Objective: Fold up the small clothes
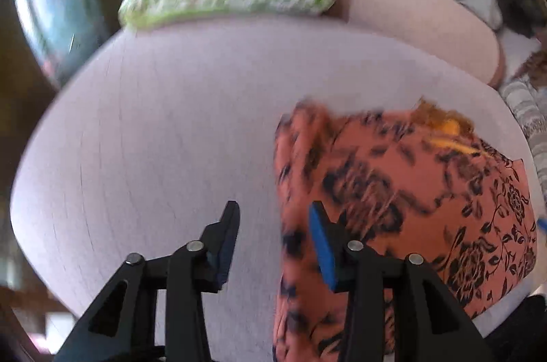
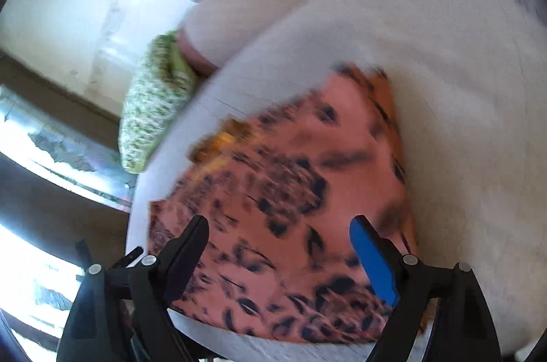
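Orange floral garment [image 2: 290, 191] lies on the white counter [image 1: 154, 139]; my left fingers [image 1: 273, 222] and right fingers [image 2: 280, 232] both hang open, gripping nothing.

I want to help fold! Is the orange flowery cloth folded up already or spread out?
Cannot tell for sure: the orange flowery cloth lies flat on the white table with straight edges, but blur hides any layers.

garment [image 1: 403, 208] | salmon-orange, black floral print | folded, lying flat | on white surface
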Demonstrator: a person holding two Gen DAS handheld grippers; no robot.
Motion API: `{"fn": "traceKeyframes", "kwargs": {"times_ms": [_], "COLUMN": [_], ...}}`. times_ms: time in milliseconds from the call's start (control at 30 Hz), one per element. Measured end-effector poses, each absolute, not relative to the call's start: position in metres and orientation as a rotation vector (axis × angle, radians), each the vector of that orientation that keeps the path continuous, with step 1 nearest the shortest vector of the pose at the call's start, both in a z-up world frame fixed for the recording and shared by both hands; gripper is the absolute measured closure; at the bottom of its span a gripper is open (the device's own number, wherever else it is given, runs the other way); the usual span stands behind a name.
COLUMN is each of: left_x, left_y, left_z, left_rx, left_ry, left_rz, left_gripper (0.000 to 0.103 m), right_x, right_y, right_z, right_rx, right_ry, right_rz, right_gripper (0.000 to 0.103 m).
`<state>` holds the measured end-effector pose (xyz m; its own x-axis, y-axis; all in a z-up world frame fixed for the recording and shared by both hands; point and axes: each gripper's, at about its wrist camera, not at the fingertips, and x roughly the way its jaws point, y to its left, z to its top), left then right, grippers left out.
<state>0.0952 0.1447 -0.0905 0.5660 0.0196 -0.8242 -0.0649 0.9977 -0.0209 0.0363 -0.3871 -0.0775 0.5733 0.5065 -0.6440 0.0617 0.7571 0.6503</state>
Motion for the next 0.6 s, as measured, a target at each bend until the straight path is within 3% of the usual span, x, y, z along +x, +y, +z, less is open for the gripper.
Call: {"fn": "traceKeyframes", "kwargs": {"times_ms": [133,233,267,333,500,600], "left_x": [0.139,0.177,0.183,0.181,0.167,0.167], "left_y": [0.128,0.137,0.148,0.164,0.155,0.155], "left_z": [-0.098,-0.133,-0.144,-0.145,-0.145,-0.149], "left_rx": [-0.025,0.054,0.012,-0.1,-0.012,-0.05], "left_ry": [0.99,1.066,1.099,1.085,1.045,1.053], "left_rz": [-0.039,0.098,0.12,0.137,0.135,0.143], "left_gripper": [0.06,0.06,0.055,0.047,0.047,0.045], "right_x": [0.074,0.11,0.116,0.123,0.113,0.131], "right_y": [-0.387,-0.395,-0.401,-0.422,-0.419,-0.423], "right_z": [-0.064,-0.09,-0.099,-0.129,-0.101,-0.117], "right_rx": [0.677,0.742,0.731,0.797,0.843,0.769], "right_ry": [0.908,0.966,0.99,1.045,0.926,0.981], "right_rz": [0.325,0.339,0.311,0.155,0.29,0.24], "right_gripper": [0.016,0.016,0.016,0.017,0.017,0.016]}}
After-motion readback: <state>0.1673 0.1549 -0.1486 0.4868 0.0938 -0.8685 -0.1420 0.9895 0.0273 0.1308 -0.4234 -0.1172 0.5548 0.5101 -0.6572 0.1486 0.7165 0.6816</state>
